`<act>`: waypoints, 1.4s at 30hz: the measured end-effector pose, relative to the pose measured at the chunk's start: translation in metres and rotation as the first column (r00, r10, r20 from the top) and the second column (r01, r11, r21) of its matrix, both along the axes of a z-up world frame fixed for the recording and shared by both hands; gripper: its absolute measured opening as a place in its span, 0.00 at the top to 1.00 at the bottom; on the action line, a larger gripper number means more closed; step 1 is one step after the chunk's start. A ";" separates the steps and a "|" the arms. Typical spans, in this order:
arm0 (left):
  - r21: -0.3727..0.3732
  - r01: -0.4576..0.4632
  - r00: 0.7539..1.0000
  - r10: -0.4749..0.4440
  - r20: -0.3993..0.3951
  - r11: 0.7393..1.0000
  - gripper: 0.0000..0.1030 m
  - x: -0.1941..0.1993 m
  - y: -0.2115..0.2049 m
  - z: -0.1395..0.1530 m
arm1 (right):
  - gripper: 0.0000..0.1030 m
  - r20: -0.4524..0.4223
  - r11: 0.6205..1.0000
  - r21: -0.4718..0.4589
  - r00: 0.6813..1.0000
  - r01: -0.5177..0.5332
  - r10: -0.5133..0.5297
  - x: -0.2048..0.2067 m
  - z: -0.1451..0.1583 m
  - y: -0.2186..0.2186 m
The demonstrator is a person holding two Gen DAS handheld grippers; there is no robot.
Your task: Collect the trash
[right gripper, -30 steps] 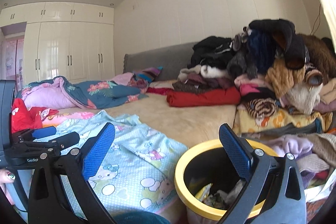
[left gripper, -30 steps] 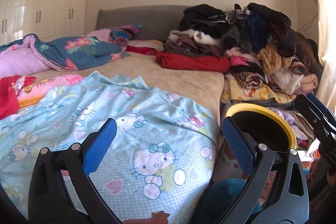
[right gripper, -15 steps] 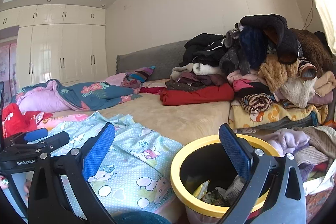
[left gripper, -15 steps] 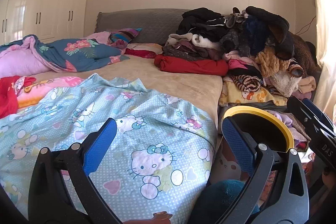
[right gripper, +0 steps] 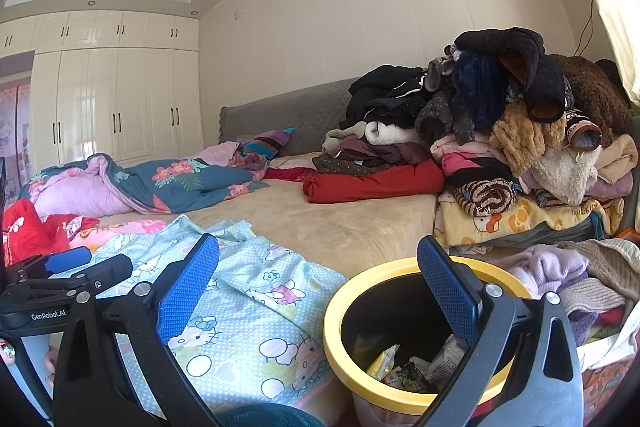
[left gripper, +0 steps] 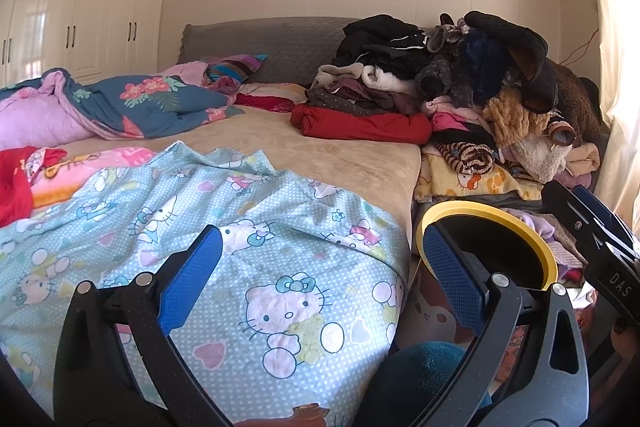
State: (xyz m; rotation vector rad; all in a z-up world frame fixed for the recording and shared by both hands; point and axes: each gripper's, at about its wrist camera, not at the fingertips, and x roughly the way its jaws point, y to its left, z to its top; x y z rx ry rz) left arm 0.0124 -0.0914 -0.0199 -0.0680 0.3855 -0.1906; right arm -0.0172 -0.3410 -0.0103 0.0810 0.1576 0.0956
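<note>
My left gripper (left gripper: 320,275) and right gripper (right gripper: 316,275) gape wide, empty; yellow-rimmed bin (right gripper: 400,399) of wrappers sits below my right.

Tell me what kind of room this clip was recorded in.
Almost certainly a home bedroom: a wide bed with a grey padded headboard, a wall of white built-in wardrobes, and a heap of clothes on the bed's far side. A yellow-rimmed bin stands beside the bed.

Left gripper (left gripper: 320,279): black plastic arms, silver pivot screws, blue textured pads (left gripper: 188,283). Right gripper (right gripper: 318,281): same build. Left unit's side, seen off the right gripper's left finger, reads "GenRobot.AI"; right unit's reads "DAS".
</note>
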 end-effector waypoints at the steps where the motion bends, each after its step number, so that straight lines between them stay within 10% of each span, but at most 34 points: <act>1: 0.000 -0.001 1.000 0.001 0.000 1.000 0.11 0.000 0.000 0.000 | 0.06 0.000 1.000 -0.001 1.000 -0.001 0.001 -0.001 0.000 -0.001; 42: 0.013 -0.015 1.000 0.016 -0.026 1.000 0.10 0.002 -0.002 -0.002 | 0.06 0.004 1.000 -0.001 1.000 0.006 -0.006 -0.002 0.005 -0.002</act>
